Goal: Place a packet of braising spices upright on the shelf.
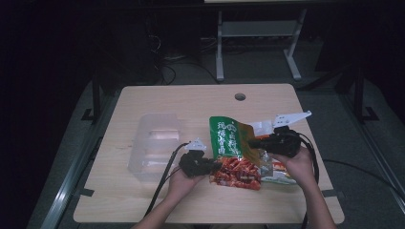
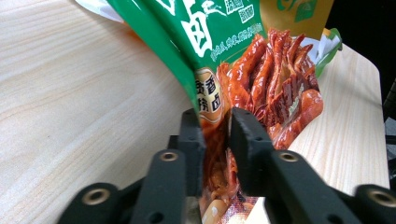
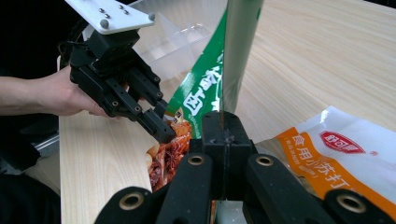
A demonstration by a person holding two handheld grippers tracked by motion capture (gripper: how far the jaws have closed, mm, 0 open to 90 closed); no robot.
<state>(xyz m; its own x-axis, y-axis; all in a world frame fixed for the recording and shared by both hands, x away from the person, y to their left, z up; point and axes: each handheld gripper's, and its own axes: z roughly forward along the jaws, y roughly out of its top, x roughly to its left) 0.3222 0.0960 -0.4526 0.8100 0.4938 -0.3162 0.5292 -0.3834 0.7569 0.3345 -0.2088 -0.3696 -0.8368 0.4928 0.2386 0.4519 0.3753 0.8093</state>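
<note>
Green snack bag [image 1: 232, 151], glossy, printed with white characters and red-orange meat strips; lifted and creased, right of the clear plastic container [image 1: 155, 145]; its lower red end nearest the table's near edge.

High view: room dim, far floor and both sides nearly black; worktop [image 1: 191, 102] lit evenly from above, shadows soft and faint. Picture soft, low detail. Gripper views brighter and warmer; wood grain sharp, near black jaws slightly blurred. Mild sheen on the green snack bag [image 2: 196, 28]. Dark corners.
</note>
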